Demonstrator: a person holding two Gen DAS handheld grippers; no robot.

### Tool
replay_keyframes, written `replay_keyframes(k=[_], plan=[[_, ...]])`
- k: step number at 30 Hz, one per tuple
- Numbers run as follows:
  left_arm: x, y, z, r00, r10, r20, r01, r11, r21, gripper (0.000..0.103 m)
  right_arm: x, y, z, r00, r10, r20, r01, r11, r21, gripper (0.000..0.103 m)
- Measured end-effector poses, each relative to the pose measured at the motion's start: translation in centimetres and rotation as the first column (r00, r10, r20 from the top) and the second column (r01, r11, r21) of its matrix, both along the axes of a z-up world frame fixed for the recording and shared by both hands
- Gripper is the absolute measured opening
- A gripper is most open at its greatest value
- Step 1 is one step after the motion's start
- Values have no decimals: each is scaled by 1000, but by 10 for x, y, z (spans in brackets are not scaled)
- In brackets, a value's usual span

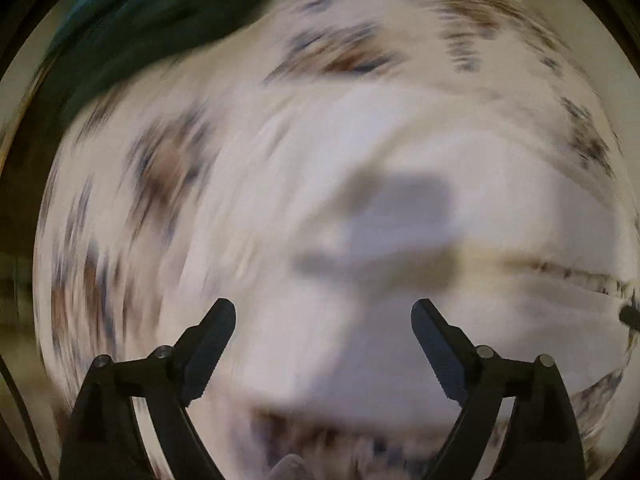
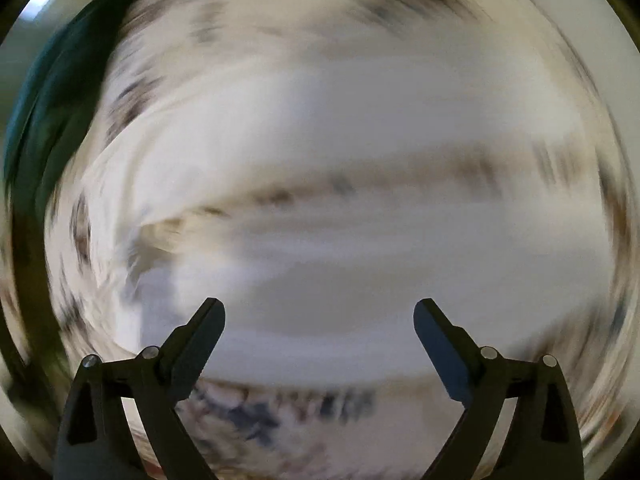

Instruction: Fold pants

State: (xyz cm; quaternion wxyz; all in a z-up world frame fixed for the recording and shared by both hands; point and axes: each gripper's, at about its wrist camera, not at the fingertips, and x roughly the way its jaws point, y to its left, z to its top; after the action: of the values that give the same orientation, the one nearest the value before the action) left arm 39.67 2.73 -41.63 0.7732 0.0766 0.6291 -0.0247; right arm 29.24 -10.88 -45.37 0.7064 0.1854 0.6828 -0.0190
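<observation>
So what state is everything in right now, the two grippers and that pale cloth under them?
Left gripper: open, nothing between its fingers.
Right gripper: open, nothing between its fingers.
Pale white cloth, probably the pants: lying below both grippers, not held; too blurred to tell how far folded.
Cream covering with brown and blue blotches: spread under the cloth.
Dark teal fabric: at the upper left edge, blurred.

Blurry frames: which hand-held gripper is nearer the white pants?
Probably left: left hand-held gripper hangs open over the white pants, casting a distinct shadow; right hand-held gripper hangs open above them, shadow fainter.
</observation>
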Motion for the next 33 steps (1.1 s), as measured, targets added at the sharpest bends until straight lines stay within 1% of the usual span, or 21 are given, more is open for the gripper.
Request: replay_keyframes(k=[2,4,5,7,9,11,13,14,16,17,20,23,24,25,26,27,28,29,30,31,33], plan=[[48,-17,-8,996,-92,18,91,995,35,91,56,17,-1,991,130,36,-129,991,-40,97],[98,-44,-20,979,-200,41,195,976,96,91,117,32,-16,973,231,31,-228,971,-67,97],[120,-58,-32,967,-253,34,247,961,122,91,135,31,-17,965,262,24,-259,963,-71,97],[163,-74,-55,947,-320,-23,320,935,155,91,187,38,-38,939,343,-18,-343,931,-128,97],[200,-95,-84,914,-395,-94,406,897,177,91,236,52,-64,894,443,-69,-448,879,-164,97],[223,-104,-105,881,-445,-160,469,865,178,91,264,56,-84,852,511,-111,-523,828,-202,97],[241,-107,-129,843,-487,-229,528,830,179,91,293,67,-105,800,580,-157,-600,766,-228,97],[245,-107,-138,825,-500,-262,549,819,165,91,305,70,-117,770,611,-184,-638,729,-248,97],[252,-103,-159,776,-524,-349,584,807,86,91,321,71,-136,725,652,-221,-688,684,-241,97],[252,-98,-171,745,-534,-399,595,803,37,91,329,72,-145,705,671,-229,-709,668,-225,97],[253,-92,-187,708,-550,-444,606,795,-18,91,342,68,-170,634,729,-259,-771,621,-139,97],[251,-89,-192,704,-565,-430,616,787,-27,88,352,55,-179,592,767,-249,-802,592,-82,95],[253,-90,-191,699,-580,-418,625,780,-37,79,354,51,-179,588,772,-241,-804,590,-69,88],[252,-90,-190,703,-585,-405,627,778,-36,67,354,48,-175,577,785,-225,-812,580,-61,78],[254,-91,-189,720,-569,-398,606,794,-38,59,353,45,-170,568,797,-205,-820,570,-56,71],[250,-87,-182,732,-568,-375,596,801,-49,47,352,40,-165,566,804,-181,-821,569,-40,54],[247,-84,-178,741,-568,-357,598,801,-33,37,352,36,-162,568,805,-171,-820,571,-32,43],[243,-82,-175,744,-572,-346,602,798,-26,33,351,32,-159,569,807,-160,-820,572,-29,36],[237,-79,-170,744,-587,-321,615,788,-15,26,351,25,-156,582,799,-154,-810,586,-20,18],[232,-75,-165,749,-590,-302,619,786,-2,20,351,18,-154,604,782,-154,-794,608,-20,12],[225,-66,-152,771,-582,-260,602,799,-3,15,344,9,-146,602,785,-145,-797,603,-38,9]])
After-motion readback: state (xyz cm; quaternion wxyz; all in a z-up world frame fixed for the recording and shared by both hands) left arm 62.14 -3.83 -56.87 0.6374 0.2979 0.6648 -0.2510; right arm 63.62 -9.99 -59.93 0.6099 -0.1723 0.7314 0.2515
